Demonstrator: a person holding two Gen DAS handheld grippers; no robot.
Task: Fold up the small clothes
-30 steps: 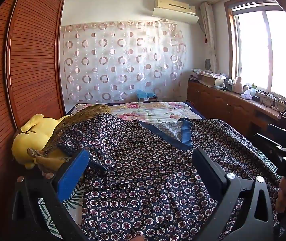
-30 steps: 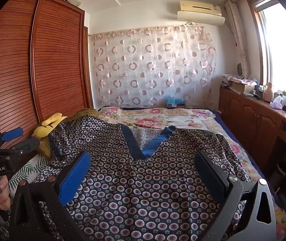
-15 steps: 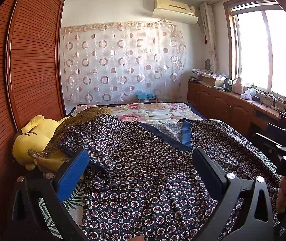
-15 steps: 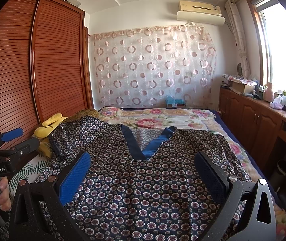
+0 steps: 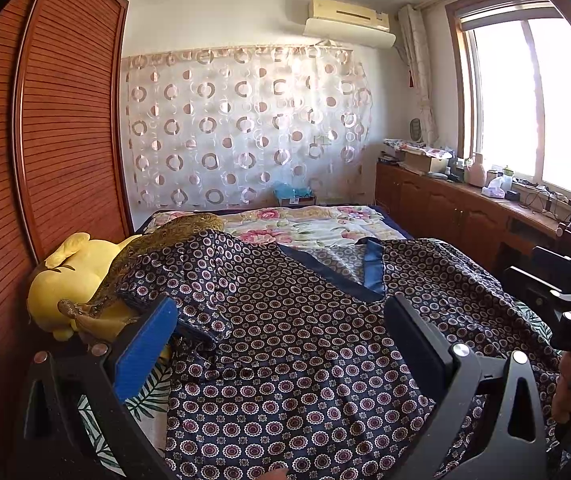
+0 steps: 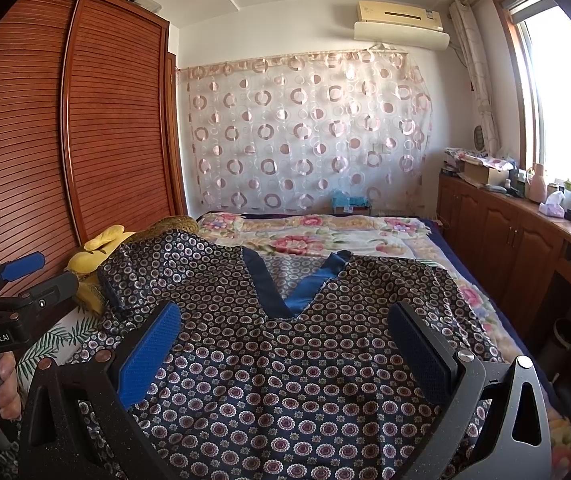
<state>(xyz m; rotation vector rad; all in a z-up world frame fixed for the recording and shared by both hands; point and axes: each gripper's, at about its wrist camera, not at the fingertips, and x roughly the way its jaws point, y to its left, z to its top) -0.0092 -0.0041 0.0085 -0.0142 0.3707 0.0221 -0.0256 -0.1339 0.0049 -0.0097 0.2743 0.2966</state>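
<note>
A dark navy top with a small round flower print and a blue V-neck trim lies spread flat on the bed, neck away from me; it also shows in the right wrist view. Its left sleeve lies over a yellow plush toy. My left gripper is open and empty, above the top's left half. My right gripper is open and empty, above the top's middle below the neckline. Each gripper shows at the edge of the other's view.
A yellow plush toy lies at the bed's left edge by the wooden wardrobe. A floral quilt covers the far bed. A wooden cabinet with bottles and boxes runs along the right under the window.
</note>
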